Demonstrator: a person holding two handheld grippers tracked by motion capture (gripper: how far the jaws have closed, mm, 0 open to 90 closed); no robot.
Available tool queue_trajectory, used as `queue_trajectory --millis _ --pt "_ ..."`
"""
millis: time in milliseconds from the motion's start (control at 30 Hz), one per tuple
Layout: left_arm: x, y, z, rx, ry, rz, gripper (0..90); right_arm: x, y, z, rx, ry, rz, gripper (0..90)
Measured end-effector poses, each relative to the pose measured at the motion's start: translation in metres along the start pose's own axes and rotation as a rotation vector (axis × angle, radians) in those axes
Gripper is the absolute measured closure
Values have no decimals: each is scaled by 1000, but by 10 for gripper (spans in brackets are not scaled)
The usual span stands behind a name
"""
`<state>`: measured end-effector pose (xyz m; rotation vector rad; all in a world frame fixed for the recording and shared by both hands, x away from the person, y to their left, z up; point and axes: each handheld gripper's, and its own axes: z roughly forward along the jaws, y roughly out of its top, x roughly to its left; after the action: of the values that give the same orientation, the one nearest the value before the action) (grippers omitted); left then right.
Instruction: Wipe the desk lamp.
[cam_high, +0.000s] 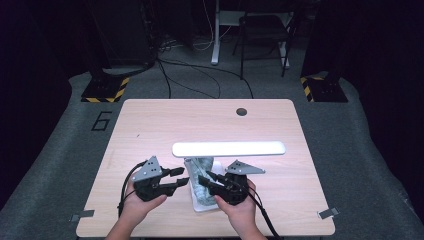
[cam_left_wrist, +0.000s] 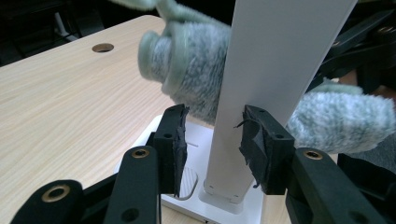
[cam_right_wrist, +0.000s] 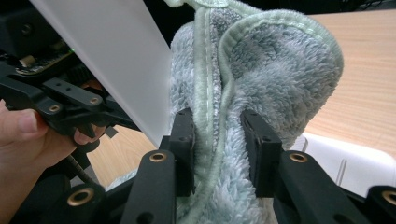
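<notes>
White desk lamp (cam_high: 228, 148) w/ long flat bar head stands on its white flat base (cam_left_wrist: 187, 186) at front-centre of pale wood worktop (cam_high: 150, 125). Head runs level, crosswise, above both grippers in high view.

Fluffy grey-green towel (cam_right_wrist: 261, 70) w/ pale green stitched hem is bunched against the lamp's white flat upright stem (cam_left_wrist: 275, 70), over the base, partly draped behind and beside the stem.

Left gripper (cam_left_wrist: 212, 140): jaws partly open, straddling the stem low down, near where it meets the base. Right-hand pad looks touching or almost touching the stem edge, left-hand pad has a gap, so no firm clamp. Nothing gripped.

Right gripper (cam_right_wrist: 217, 149): jaws narrowed on a fold of the towel, hem running up between pads, both pads pressed into the pile. Towel bulges above the jaws.

High view: left gripper (cam_high: 170, 181) just left of the base, right gripper (cam_high: 212, 181) over the towel, the two pointing inward at each other, close together. One hand under each, forearms coming in from bottom edge.

Round dark hole (cam_high: 241, 111) in worktop near far edge, well apart from lamp.
</notes>
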<state>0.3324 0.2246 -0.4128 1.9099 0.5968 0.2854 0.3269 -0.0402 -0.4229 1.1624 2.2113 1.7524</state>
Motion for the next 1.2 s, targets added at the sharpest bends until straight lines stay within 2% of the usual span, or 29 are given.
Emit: queue_trajectory --millis 167,200,267,433,533,567,600,667,700,733,833,867,900,933,967,1000,1033,1067,1200 --pt "0 0 0 0 0 3 602 -5 -10 8 41 -27 7 682" --pt "0 0 0 -1 -1 2 602 -8 -14 10 51 -33 -7 683" --pt "0 0 1 0 -1 1 603 -14 -27 17 91 -58 22 682" --pt "-1 1 0 3 -3 2 603 -20 -47 26 164 -96 13 682" --pt "-1 1 1 2 -2 1 603 -23 -53 29 170 -110 13 679" --pt "-1 1 1 3 -2 2 603 -24 -54 30 176 -116 7 679" --pt "-1 0 1 3 -3 0 602 -24 -57 33 189 -143 -34 678" --pt "-1 0 1 2 -3 -1 602 -25 -60 35 209 -161 -41 678" --pt "-1 0 1 2 -3 -1 602 -25 -60 35 209 -161 -41 678" --pt "-1 0 1 1 -3 1 602 -27 -59 34 208 -144 -8 679" --pt "-1 0 1 -2 -9 -2 601 -28 -56 32 205 -117 2 679" --pt "-2 0 3 5 -11 5 601 -26 -51 27 171 -95 28 680" --pt "-2 0 3 5 -11 5 600 -26 -51 27 171 -95 28 680" --pt "-3 -1 5 13 -11 9 600 -22 -43 22 136 -77 32 680" --pt "-3 -1 5 13 -11 9 600 -22 -43 22 136 -77 32 680" --pt "-3 0 5 14 -9 17 600 -18 -34 16 112 -61 12 680" --pt "-3 0 5 16 -7 18 600 -15 -30 13 95 -53 24 680" --pt "-2 0 4 17 -9 17 599 -14 -26 10 81 -49 8 680" --pt "-1 -1 4 27 -6 25 599 -4 -13 2 52 -34 -11 679"
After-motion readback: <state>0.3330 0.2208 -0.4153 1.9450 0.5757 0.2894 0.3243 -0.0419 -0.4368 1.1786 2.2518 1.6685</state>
